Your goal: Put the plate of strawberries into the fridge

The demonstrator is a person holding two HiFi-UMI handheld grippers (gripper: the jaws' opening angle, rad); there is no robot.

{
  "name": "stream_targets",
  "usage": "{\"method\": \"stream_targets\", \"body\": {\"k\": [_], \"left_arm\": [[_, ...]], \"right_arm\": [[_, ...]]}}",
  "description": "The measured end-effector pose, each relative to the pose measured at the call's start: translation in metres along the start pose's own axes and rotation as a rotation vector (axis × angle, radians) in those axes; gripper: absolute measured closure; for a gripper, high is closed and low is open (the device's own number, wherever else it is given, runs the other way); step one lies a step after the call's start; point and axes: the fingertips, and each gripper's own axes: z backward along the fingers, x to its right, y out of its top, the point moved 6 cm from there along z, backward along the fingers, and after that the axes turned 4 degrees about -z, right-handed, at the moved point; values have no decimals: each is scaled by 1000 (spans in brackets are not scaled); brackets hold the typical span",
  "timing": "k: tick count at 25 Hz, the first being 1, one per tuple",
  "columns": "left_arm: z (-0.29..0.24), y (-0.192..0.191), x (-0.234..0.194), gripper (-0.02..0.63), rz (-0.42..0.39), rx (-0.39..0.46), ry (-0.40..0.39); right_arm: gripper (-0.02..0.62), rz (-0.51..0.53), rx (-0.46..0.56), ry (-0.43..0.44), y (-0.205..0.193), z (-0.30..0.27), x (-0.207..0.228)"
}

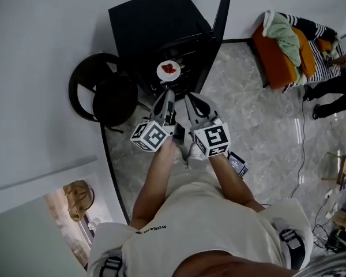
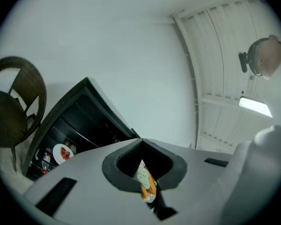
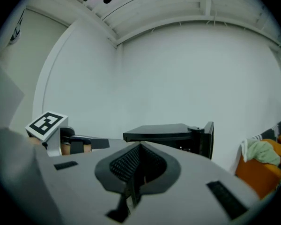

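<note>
A white plate of red strawberries (image 1: 169, 70) rests on a shelf inside the small black fridge (image 1: 155, 22), whose door (image 1: 216, 27) stands open to the right. The left gripper view shows the plate (image 2: 62, 153) low at the left, among the dark shelves. My left gripper (image 1: 166, 95) and right gripper (image 1: 190, 100) are held side by side just short of the fridge front, both pointing at it. Each is shut with nothing between its jaws. The left gripper (image 2: 141, 144) is rolled to one side. From the right gripper (image 3: 139, 146) I see the fridge top (image 3: 164, 134) and the left gripper's marker cube (image 3: 47, 124).
A dark round wicker chair (image 1: 101, 94) stands against the wall left of the fridge. An orange sofa (image 1: 285, 51) piled with cloth sits at the right, with a seated person (image 1: 334, 91) beside it. Cables run over the marble floor (image 1: 265, 137) on the right.
</note>
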Motion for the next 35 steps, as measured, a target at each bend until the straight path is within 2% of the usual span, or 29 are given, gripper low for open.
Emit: {"method": "stream_targets", "body": {"k": [4, 8, 10, 13, 17, 24, 29, 35], "left_arm": [[7, 22, 34, 606, -181, 13, -11], [20, 28, 65, 606, -385, 1, -11], [23, 34, 76, 606, -440, 35, -11], [24, 40, 84, 606, -463, 83, -15], [27, 43, 95, 606, -519, 95, -26], [16, 54, 109, 606, -679, 112, -15], [19, 44, 106, 606, -717, 89, 2], [12, 37, 107, 606, -726, 71, 1]], "right_arm": [[583, 20, 27, -7, 21, 8, -1], [583, 33, 43, -5, 31, 23, -7], [583, 35, 65, -5, 40, 28, -8], [583, 41, 101, 0, 54, 32, -9], [583, 54, 133, 9, 64, 36, -13], [583, 70, 176, 23, 80, 28, -13], [583, 55, 166, 47, 67, 28, -15], [583, 46, 174, 31, 68, 30, -3]]}}
